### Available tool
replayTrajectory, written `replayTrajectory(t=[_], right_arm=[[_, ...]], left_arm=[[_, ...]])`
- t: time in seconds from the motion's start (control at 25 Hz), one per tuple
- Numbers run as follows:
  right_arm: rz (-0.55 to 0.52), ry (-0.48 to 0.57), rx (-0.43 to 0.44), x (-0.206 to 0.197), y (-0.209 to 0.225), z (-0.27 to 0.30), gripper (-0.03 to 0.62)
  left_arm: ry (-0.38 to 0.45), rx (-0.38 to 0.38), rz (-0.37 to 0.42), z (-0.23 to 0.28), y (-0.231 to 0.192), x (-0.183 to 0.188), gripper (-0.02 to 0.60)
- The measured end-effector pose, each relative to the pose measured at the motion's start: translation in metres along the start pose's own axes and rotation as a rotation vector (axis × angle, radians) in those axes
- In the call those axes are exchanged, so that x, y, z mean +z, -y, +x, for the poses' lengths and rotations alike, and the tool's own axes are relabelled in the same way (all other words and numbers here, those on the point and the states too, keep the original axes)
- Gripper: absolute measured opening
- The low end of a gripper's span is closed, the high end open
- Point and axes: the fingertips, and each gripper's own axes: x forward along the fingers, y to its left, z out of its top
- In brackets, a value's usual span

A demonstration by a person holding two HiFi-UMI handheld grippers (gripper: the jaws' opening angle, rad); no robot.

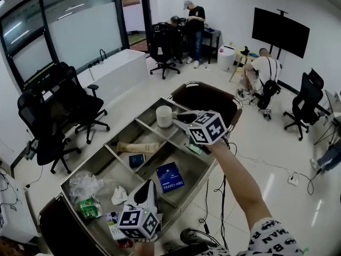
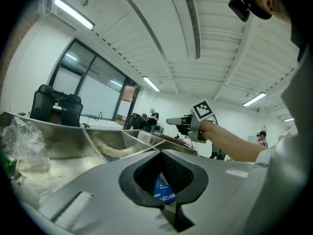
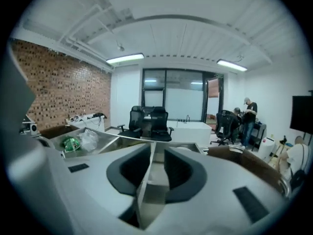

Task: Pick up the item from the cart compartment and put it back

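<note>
The metal cart (image 1: 209, 170) has several compartments. A white mug (image 1: 163, 116) stands in a far one, and my right gripper (image 1: 177, 120) hovers just right of it. Its jaws stand a little apart with nothing between them; in the right gripper view (image 3: 156, 151) only a cart divider shows through the gap. A blue drip-coffee packet (image 1: 170, 176) lies flat in the near middle compartment. My left gripper (image 1: 147, 185) is held over the cart's near side, shut and empty; the blue packet (image 2: 164, 193) shows through the hollow of its pads.
A beige oblong pack (image 1: 137, 147) and a small dark blue item (image 1: 136, 160) lie in the middle compartments. A clear plastic bag (image 1: 81, 185) and a green packet (image 1: 90, 207) fill the near left one. Office chairs (image 1: 80, 106) and people (image 1: 194, 20) stand around.
</note>
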Motion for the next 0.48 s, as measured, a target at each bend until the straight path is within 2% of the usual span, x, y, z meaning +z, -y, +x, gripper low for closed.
replayTrajectory(t=[0.04,0.08,0.28,0.48], right_arm=[[0.020,0.039,-0.020,-0.005,-0.008,-0.019,0.041],[0.043,0.076,-0.038,-0.011,-0.018,-0.037,-0.001],[0.187,0.258,-0.121,-0.045,-0.063,-0.137,-0.002],[0.309,0.309,-0.197,-0.087,-0.102,-0.199,-0.002]], left_arm=[[0.001,-0.015,0.009,0.001,0.003,0.000,-0.003],[0.003,-0.030,0.016,0.001,0.005,0.001,-0.002],[0.008,-0.087,0.029,-0.004,0.026,-0.002,-0.002],[-0.009,-0.114,0.056,-0.009,0.048,-0.014,-0.002]])
